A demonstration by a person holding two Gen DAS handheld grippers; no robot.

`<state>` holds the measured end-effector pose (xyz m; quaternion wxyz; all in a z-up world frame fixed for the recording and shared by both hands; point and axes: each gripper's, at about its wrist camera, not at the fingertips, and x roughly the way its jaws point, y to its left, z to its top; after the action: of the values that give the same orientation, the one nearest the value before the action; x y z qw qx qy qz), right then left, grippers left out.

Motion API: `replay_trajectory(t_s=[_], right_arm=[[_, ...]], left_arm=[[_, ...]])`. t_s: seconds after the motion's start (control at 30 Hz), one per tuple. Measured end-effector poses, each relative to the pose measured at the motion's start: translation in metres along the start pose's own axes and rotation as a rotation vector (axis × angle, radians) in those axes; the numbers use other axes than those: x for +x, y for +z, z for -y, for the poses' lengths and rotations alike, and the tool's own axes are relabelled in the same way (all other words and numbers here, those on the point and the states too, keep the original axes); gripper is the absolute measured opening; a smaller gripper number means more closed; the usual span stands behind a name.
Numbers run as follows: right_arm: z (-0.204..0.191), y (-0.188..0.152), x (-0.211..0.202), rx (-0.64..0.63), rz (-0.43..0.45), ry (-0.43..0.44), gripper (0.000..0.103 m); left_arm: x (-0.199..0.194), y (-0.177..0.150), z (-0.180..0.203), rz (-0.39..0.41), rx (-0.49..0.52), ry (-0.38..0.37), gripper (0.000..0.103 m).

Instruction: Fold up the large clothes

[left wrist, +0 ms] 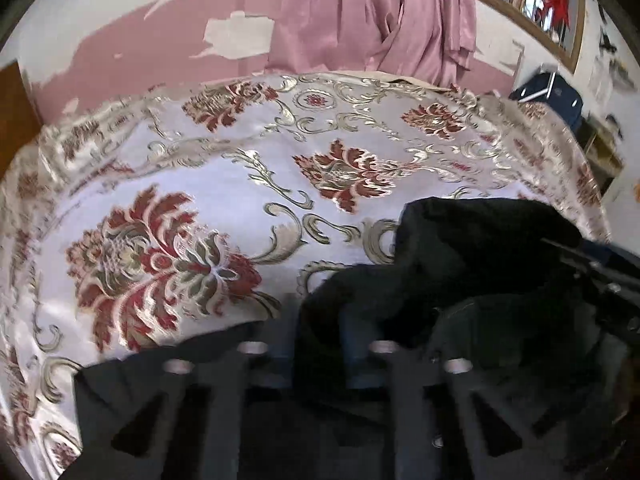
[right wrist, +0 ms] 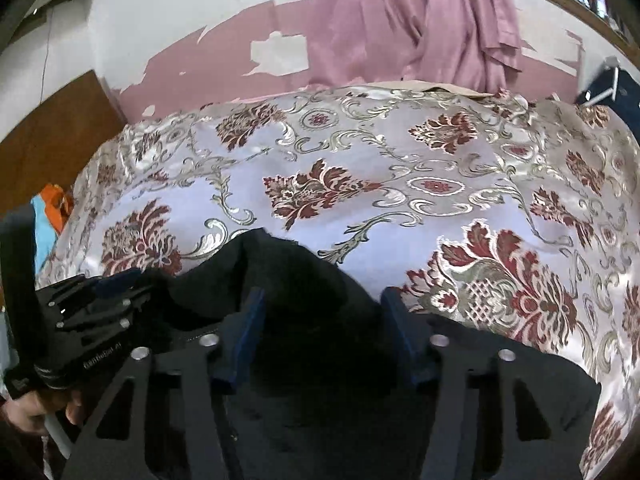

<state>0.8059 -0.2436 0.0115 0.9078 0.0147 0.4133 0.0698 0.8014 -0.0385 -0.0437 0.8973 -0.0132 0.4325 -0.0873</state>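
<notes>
A black garment (left wrist: 472, 264) lies bunched at the near edge of a bed with a floral satin cover (left wrist: 224, 200). In the left wrist view my left gripper (left wrist: 320, 340) has its blue fingers around a fold of the black cloth; the gap is narrow and blurred. In the right wrist view the garment (right wrist: 280, 280) rises in a peak between the wide-apart blue fingers (right wrist: 252, 320) of my right gripper (right wrist: 324, 320), which is open. The left gripper's body (right wrist: 92, 312) shows at the left there, against the cloth.
The bed cover (right wrist: 400, 184) stretches back to a pink and white peeling wall with a pink curtain (right wrist: 408, 20). A wooden panel (right wrist: 52, 136) stands at the left. A dark blue case (left wrist: 548, 92) sits at the far right.
</notes>
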Motion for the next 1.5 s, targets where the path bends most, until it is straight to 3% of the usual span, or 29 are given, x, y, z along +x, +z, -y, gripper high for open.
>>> replay_trajectory(t_s=[0.13,0.2,0.27,0.43,0.7,0.9,1.07,1.2,1.3,1.37,1.43,1.5], right_arm=[[0.011,-0.009,-0.021,0.025,0.061,0.020,0.017],[0.021,-0.016,-0.035,0.030,0.089,0.035,0.013],[0.030,-0.026,-0.053,0.004,0.120,0.034,0.006],[0.041,-0.062,-0.096,-0.113,0.118,0.077,0.004],[0.043,-0.120,-0.096,-0.271,-0.056,0.037,0.004],[0.042,-0.134,-0.064,-0.289,-0.114,-0.020,0.004],[0.036,-0.144,-0.044,-0.289,-0.089,-0.070,0.004],[0.037,-0.146,-0.054,-0.276,-0.045,-0.047,0.004],[0.043,-0.144,-0.072,-0.254,-0.034,0.009,0.008],[0.048,-0.140,-0.091,-0.239,-0.016,0.034,0.017],[0.052,-0.133,-0.109,-0.226,0.017,0.063,0.025],[0.056,-0.121,-0.131,-0.197,0.069,0.090,0.027]], left_arm=[[-0.016,-0.004,-0.017,0.021,-0.084,0.005,0.008],[-0.029,-0.007,-0.028,0.041,-0.104,0.011,0.007],[-0.049,-0.016,-0.040,0.067,-0.122,-0.029,0.007],[-0.093,-0.056,-0.038,0.092,-0.026,-0.103,0.007],[-0.086,-0.114,-0.009,-0.053,0.138,-0.046,0.007],[-0.045,-0.126,-0.002,-0.137,0.141,0.012,0.007],[-0.029,-0.139,0.005,-0.110,0.149,0.047,0.007],[-0.044,-0.138,-0.008,-0.065,0.093,-0.047,0.009],[-0.068,-0.136,-0.022,-0.053,0.060,-0.117,0.020],[-0.082,-0.135,-0.025,-0.040,0.067,-0.133,0.025],[-0.098,-0.132,-0.031,0.005,0.076,-0.146,0.038],[-0.118,-0.129,-0.036,0.077,0.060,-0.155,0.078]])
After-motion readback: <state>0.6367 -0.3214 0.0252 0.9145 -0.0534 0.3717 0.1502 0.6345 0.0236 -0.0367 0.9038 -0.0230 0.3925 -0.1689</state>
